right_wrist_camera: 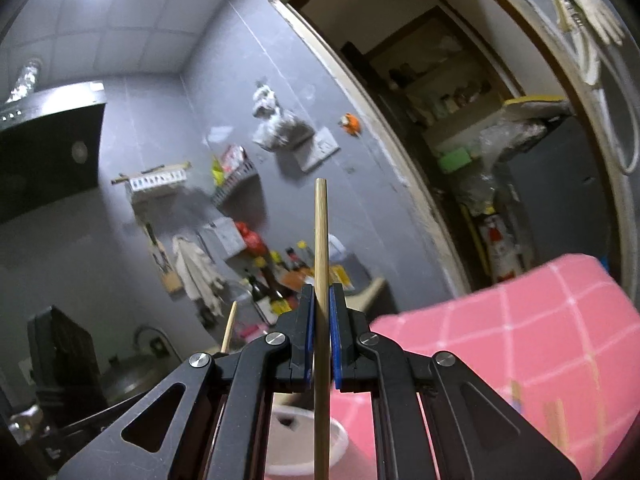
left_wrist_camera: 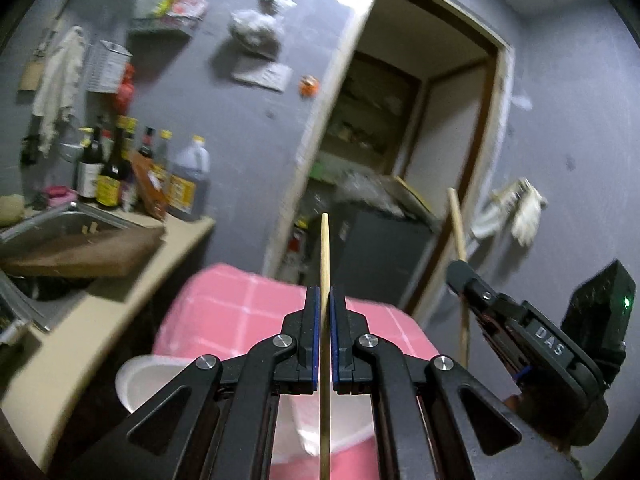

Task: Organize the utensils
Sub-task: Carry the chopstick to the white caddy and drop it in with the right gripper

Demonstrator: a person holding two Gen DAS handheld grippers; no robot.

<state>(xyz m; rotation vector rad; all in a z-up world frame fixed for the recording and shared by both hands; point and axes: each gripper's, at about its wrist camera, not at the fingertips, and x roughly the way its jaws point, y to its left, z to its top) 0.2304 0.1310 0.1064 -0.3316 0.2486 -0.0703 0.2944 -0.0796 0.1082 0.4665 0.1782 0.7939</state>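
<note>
One chopstick clamped in each hand-held gripper, raised above the pink-clothed bench (left_wrist_camera: 224, 312).

The left hand-held gripper (left_wrist_camera: 324, 300) pinches a thin chopstick (left_wrist_camera: 325, 248); the right hand-held gripper (right_wrist_camera: 321, 300) pinches another chopstick (right_wrist_camera: 321, 232). Held mid-shaft, either could pivot or slip free above the white bowl (right_wrist_camera: 288, 456).

2 grippers: left gripper (left_wrist_camera: 325, 300), right gripper (right_wrist_camera: 320, 300). 2 chopsticks, one per gripper: (left_wrist_camera: 325, 264), (right_wrist_camera: 321, 240). 1 white bowl (left_wrist_camera: 136, 380) lower left. 1 pink checked cloth (left_wrist_camera: 224, 308). Bottles at left too blurred to count.
</note>
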